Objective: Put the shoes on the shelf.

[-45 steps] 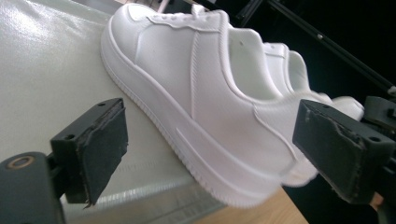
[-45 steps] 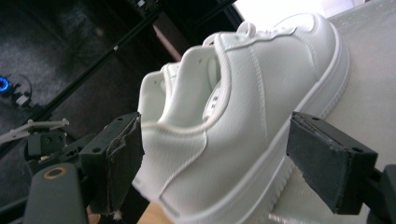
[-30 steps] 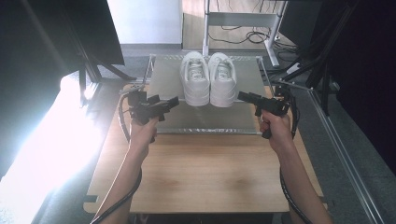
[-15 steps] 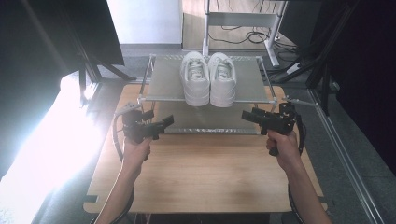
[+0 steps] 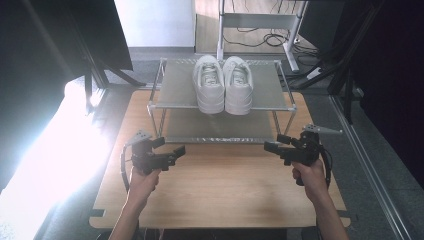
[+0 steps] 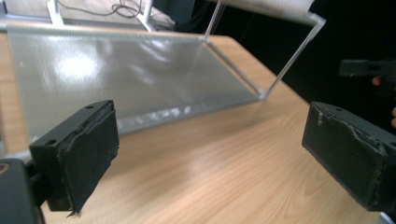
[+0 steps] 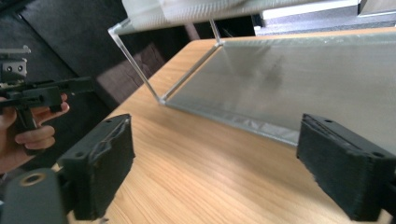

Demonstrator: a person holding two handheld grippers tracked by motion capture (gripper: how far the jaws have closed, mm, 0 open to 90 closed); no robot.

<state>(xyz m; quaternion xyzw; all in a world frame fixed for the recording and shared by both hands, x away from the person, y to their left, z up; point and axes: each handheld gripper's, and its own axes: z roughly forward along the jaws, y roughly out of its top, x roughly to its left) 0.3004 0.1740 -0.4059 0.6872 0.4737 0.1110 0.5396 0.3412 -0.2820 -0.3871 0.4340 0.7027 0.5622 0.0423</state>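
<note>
Two white sneakers stand side by side on the top shelf of a two-tier metal rack, toes toward me. My left gripper hovers low over the wooden table, in front of the rack's left front leg, open and holding nothing. My right gripper hovers in front of the rack's right corner, open and empty; its jaws have just been opening a little further. The left gripper view shows open jaws facing the lower shelf. The right gripper view shows open jaws before that shelf.
The rack fills the far half of the table. Bare wood lies between the two grippers and toward the near edge. Black stands, cables and a white frame lie on the floor beyond. Strong light glares at the left.
Both hands have drawn back from the rack toward the near edge and sunk lower over the table. The sneakers have not moved.
</note>
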